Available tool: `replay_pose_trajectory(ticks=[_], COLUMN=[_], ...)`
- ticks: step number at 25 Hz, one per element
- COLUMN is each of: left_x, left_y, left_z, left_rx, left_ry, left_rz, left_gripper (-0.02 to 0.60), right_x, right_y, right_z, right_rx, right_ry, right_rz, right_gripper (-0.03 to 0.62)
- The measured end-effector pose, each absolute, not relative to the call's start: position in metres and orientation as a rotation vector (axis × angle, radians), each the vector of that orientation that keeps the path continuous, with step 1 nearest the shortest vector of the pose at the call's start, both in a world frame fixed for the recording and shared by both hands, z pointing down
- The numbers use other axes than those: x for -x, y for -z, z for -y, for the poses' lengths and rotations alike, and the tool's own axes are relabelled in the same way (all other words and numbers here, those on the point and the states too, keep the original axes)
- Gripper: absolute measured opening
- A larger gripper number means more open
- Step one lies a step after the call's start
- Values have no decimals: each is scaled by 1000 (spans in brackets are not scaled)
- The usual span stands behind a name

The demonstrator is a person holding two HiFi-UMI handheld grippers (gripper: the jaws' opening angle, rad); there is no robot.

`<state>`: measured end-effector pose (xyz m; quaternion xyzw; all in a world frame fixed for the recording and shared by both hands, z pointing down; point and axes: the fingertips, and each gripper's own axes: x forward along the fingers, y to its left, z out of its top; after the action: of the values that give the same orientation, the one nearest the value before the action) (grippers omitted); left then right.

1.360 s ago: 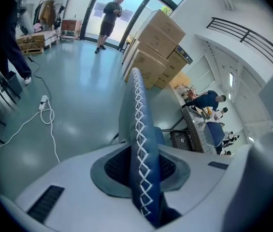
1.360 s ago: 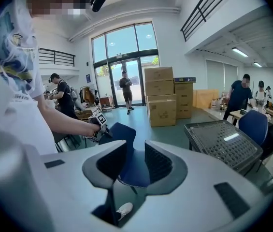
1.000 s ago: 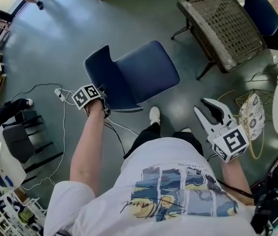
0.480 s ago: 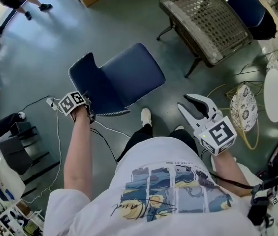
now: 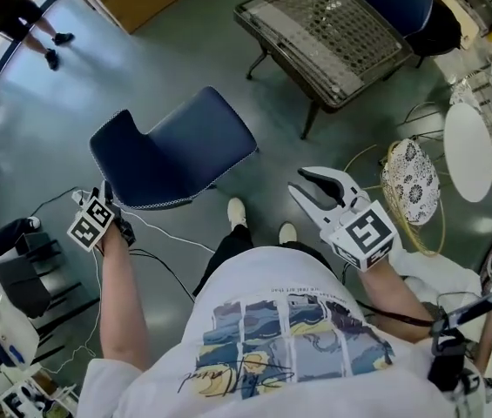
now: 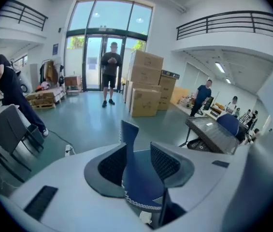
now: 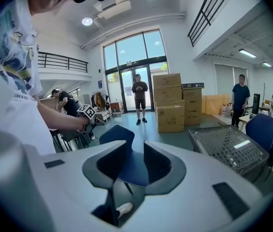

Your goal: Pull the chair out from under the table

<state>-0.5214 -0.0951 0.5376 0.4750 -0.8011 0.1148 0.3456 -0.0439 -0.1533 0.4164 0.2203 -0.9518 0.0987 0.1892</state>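
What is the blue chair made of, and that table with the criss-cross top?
The blue chair looks like padded matte cloth: a soft, dull surface with a white dotted edge like stitching. The table seems to have dark metal legs and a mesh or woven top; its shine might be glass.

White short-sleeved T-shirt point(image 5: 289, 347); blue-and-yellow panelled print across it, one line of dark script beneath. Black trousers point(image 5: 232, 249) at the shirt's 12 o'clock, white shoes point(image 5: 237, 212) just beyond. The left gripper point(image 6: 138, 164) and right gripper point(image 5: 296, 183) have pale grey moulded shells and dark ridged pads point(image 7: 108, 164). Each bears a white cube point(image 5: 363, 233) with black square markers. A thin black cable point(image 5: 402, 319) leaves the right one toward 4 o'clock.
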Motion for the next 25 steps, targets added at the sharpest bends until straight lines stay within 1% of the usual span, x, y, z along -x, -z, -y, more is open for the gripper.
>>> replay_pose_trajectory(ticks=[4,5,7,9,14,18,22,25], left_x=[422,396,352,311,196,120,74,70], left_y=[-493,-487,-477,-467,-451,-442,-424,-410], left_z=[76,71,58,41,21,14,8,-9], left_rx=[-1458,-1512,-1612,-1700,-1950,-2126,-2285,-2348], left_ry=[-245,-238,-257,-302,-396,-452,-452,-441], left_rz=[2043,2015,1952,1888,1646,1470,1326,1266], left_gripper=[153,133,53,9,9,9,9,9], right_x=[-2,-9,-14,-12,-25,-41,-51,-41], right_y=[-422,-425,-432,-438,-438,-432,-426,-421], right_z=[139,134,125,116,91,69,52,34], right_rx=[-553,-532,-484,-417,-319,-319,-373,-392], right_ry=[-279,-284,-295,-304,-294,-251,-229,-207], right_rz=[2707,2712,2724,2738,2757,2760,2760,2764], right_gripper=[100,100,100,97,41,26,21,20])
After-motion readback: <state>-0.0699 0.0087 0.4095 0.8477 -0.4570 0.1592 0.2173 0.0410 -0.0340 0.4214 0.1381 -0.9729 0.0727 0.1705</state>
